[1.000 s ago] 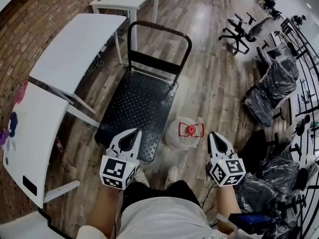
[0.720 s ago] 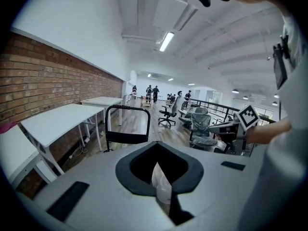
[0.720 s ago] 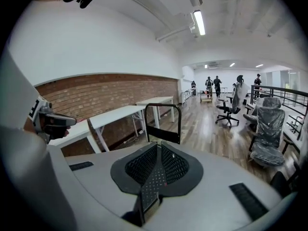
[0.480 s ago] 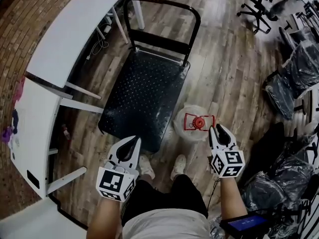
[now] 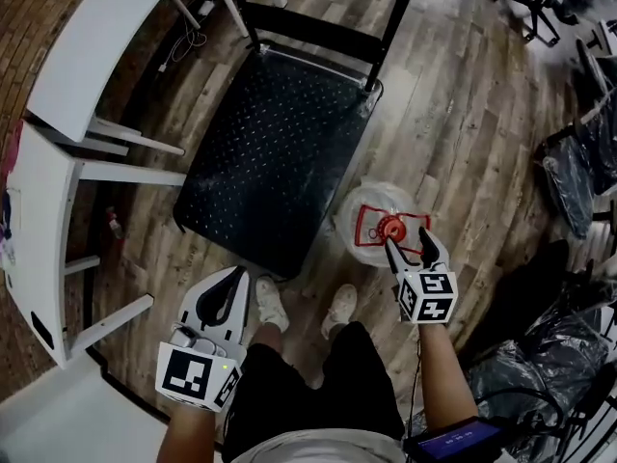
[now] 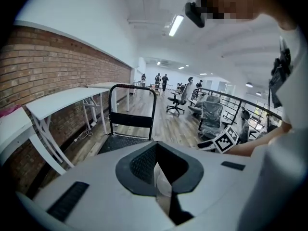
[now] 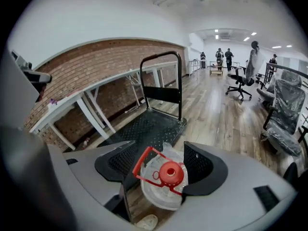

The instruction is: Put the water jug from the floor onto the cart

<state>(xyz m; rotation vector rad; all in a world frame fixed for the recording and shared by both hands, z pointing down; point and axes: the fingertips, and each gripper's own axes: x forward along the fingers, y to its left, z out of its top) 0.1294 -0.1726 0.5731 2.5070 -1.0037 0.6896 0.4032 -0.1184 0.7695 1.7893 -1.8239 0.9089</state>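
The clear water jug (image 5: pixel 378 215) with a red cap and red handle stands on the wood floor, just right of the black platform cart (image 5: pixel 275 143). My right gripper (image 5: pixel 410 249) hangs just above the jug's near side. Its jaws are opening, and in the right gripper view (image 7: pixel 161 165) the jug's cap (image 7: pixel 171 173) shows between them, untouched by the pads. My left gripper (image 5: pixel 229 287) is lower left, near the cart's front corner, jaws together and empty. The left gripper view (image 6: pixel 156 165) looks toward the cart's handle (image 6: pixel 132 88).
White tables (image 5: pixel 92 61) on angled legs line the brick wall, left of the cart. A small bottle (image 5: pixel 114 223) lies under them. Plastic-wrapped office chairs (image 5: pixel 578 167) stand at the right. The person's shoes (image 5: pixel 265 302) are just behind the cart's front edge.
Both grippers have sunk toward the floor. The right one came down to the jug and its jaws went from shut to wide apart. The left one dropped near the cart's front corner.
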